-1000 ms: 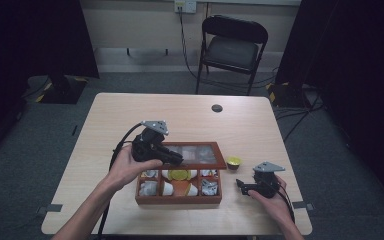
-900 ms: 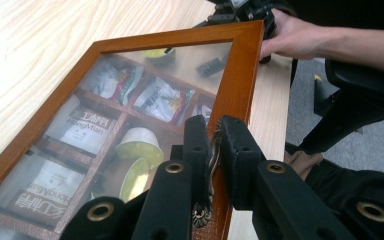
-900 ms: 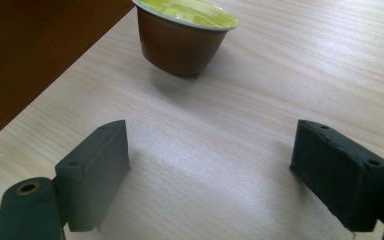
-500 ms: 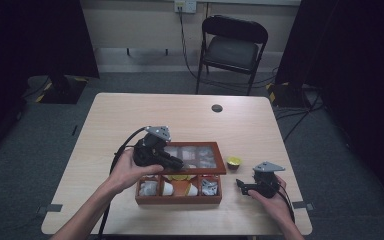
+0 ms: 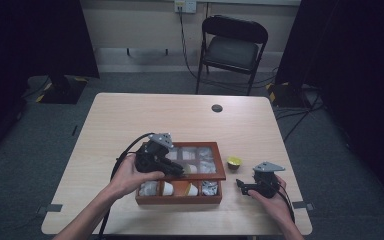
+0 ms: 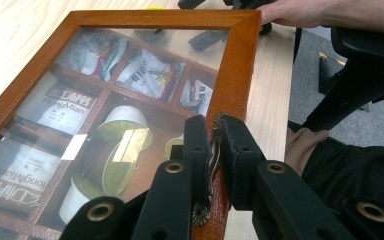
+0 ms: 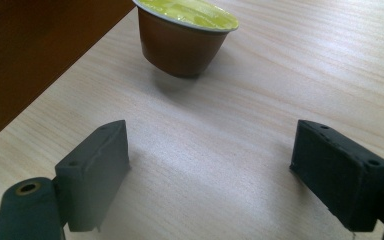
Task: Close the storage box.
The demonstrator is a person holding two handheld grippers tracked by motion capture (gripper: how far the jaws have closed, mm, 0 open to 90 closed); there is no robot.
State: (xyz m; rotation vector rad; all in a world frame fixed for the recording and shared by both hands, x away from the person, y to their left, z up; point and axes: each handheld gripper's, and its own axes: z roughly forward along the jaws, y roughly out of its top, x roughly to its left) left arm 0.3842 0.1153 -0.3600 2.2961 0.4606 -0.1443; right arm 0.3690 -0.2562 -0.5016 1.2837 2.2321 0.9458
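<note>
A wooden tea box (image 5: 180, 196) with divided compartments sits on the light wood surface (image 5: 130, 120), toward the person's edge. Its glass-paned lid (image 6: 130, 75) is raised part way, hinged along the far side. The left gripper (image 5: 177, 169) reaches over the box from the left, and in the left gripper view its jaws are clamped together on a small ornate metal clasp (image 6: 214, 150) at the middle of the lid's front rail, the two black pads pressing it from either side.

Through the glass, the left gripper view shows white sachets (image 6: 60, 107) printed with "HongMian" in the compartments at the left, crinkled foil packets (image 6: 147, 75) in the upper ones, and cream-coloured capsules (image 6: 122, 125) with yellow-green lids in the middle compartment.

The right gripper (image 5: 244, 185) rests in the person's right hand (image 5: 275, 202) on the surface, just right of the box and apart from it. In the right gripper view its jaws stand wide apart with bare surface between them, holding nothing. A brown coffee capsule (image 7: 186, 35) with a yellow-green foil top stands upright on the surface beyond those jaws, near the box's dark side wall; in the high view it sits just right of the box's far right corner (image 5: 234, 162).

A small dark round disc (image 5: 217, 108) lies near the far edge of the surface, and a black folding chair (image 5: 232, 47) stands beyond it.
</note>
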